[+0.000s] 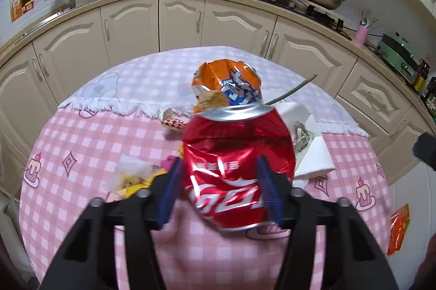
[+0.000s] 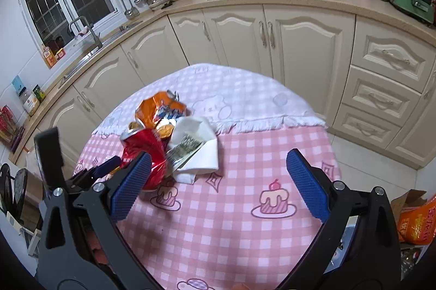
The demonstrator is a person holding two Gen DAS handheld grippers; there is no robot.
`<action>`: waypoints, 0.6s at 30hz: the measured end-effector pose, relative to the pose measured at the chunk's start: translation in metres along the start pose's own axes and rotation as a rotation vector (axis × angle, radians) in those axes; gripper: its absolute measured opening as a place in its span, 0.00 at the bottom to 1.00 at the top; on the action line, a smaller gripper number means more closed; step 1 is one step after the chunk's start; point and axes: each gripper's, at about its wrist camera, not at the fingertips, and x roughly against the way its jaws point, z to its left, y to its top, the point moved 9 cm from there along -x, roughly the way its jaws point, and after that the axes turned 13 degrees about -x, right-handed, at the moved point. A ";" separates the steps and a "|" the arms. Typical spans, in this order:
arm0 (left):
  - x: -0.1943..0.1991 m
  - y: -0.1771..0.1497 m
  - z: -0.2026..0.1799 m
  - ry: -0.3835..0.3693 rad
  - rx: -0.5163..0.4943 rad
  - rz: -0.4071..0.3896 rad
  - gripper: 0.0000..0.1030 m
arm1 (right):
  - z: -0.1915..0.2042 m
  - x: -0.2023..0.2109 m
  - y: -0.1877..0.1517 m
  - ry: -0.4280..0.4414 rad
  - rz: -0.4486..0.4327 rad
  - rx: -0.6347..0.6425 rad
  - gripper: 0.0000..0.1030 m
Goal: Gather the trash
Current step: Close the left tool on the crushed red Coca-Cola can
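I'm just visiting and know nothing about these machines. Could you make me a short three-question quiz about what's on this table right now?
1. True or false: the left claw has its blue pads on either side of the crushed red can.
2. Multiple choice: the right claw is (A) gripping the white napkin, (B) open with nothing between its pads, (C) holding a spoon.
3. Fill in: just behind the red can lies a crushed ______ can with blue-and-white print.

Key: 1 true; 2 B; 3 orange.
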 end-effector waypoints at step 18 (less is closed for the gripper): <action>0.004 -0.009 -0.035 -0.024 -0.094 0.005 0.91 | -0.002 -0.009 -0.016 -0.032 0.030 -0.009 0.94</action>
